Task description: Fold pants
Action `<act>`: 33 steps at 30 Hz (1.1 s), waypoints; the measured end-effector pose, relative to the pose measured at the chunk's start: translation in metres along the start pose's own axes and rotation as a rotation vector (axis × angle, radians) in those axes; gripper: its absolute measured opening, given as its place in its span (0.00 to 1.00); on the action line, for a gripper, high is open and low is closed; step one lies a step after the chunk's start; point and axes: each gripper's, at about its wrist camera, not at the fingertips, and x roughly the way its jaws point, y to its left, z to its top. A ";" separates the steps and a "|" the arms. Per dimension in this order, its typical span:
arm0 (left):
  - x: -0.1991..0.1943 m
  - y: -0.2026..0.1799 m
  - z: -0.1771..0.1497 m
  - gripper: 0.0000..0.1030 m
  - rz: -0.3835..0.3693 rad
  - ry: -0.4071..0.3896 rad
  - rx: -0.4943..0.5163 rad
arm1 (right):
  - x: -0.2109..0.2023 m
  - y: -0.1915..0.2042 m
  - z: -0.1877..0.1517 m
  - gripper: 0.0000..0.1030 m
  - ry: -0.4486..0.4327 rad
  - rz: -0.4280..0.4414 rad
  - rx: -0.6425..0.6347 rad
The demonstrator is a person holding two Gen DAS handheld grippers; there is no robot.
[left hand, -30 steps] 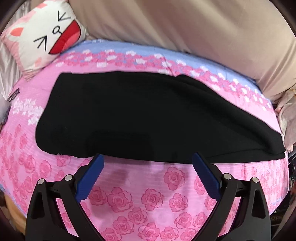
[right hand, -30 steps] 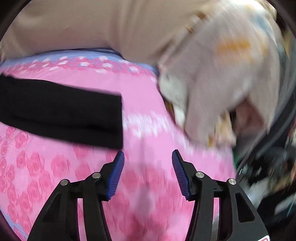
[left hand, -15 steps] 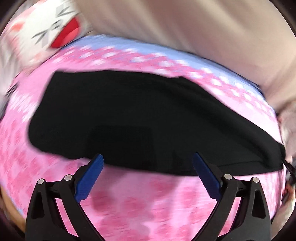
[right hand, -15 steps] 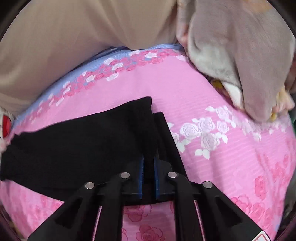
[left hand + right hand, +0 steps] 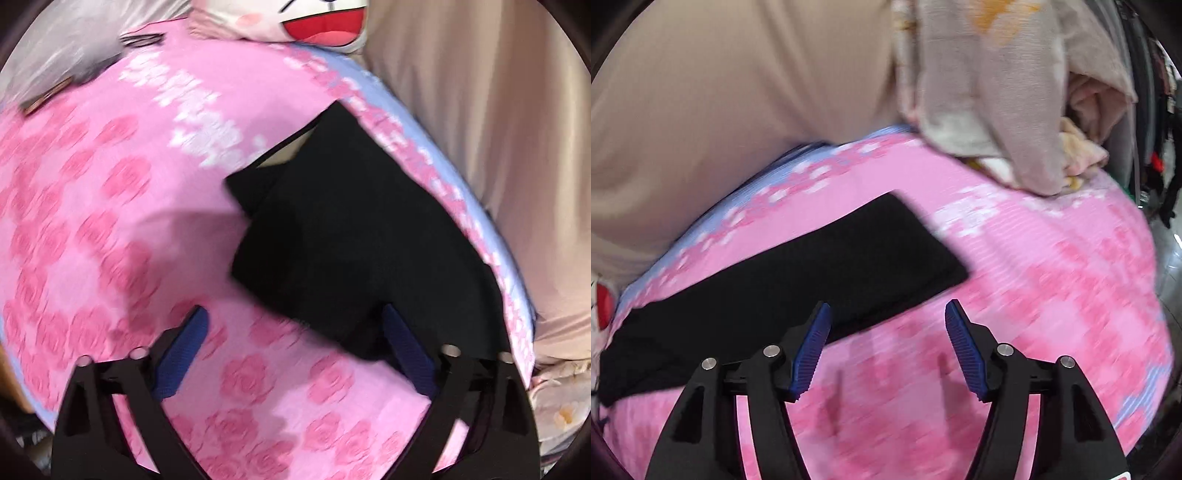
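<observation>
Black pants (image 5: 343, 251) lie flat on a pink rose-print bed sheet (image 5: 110, 229). In the left wrist view the waist end is nearest, with its opening showing at the far side. My left gripper (image 5: 295, 350) is open, just short of the pants' near edge, with its right finger beside the fabric. In the right wrist view the pants (image 5: 798, 288) show as a long strip, leg end at the right. My right gripper (image 5: 886, 347) is open and empty, just in front of the leg end.
A white cat-face pillow (image 5: 314, 22) lies at the head of the bed. A beige curtain (image 5: 720, 92) hangs behind the bed. A heap of grey and cream clothes (image 5: 1015, 92) sits on the bed's far right. Grey fabric (image 5: 74, 44) lies at the far left.
My right gripper was shut on the leg end half a second ago; it has let go and drawn back. My left gripper has swung around toward the waist end.
</observation>
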 end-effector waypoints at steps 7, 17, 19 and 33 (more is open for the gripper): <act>-0.016 -0.028 0.049 0.10 -0.064 0.000 0.101 | -0.012 0.077 -0.016 0.61 0.003 0.139 -0.046; 0.016 0.015 0.057 0.17 -0.015 -0.009 0.217 | -0.003 0.128 -0.024 0.62 0.032 0.149 -0.113; -0.002 0.012 0.048 0.24 0.059 -0.080 0.222 | -0.002 0.128 -0.028 0.62 0.051 0.150 -0.115; -0.057 -0.124 -0.018 0.93 0.084 -0.298 0.477 | 0.006 0.080 0.012 0.68 -0.025 -0.044 -0.146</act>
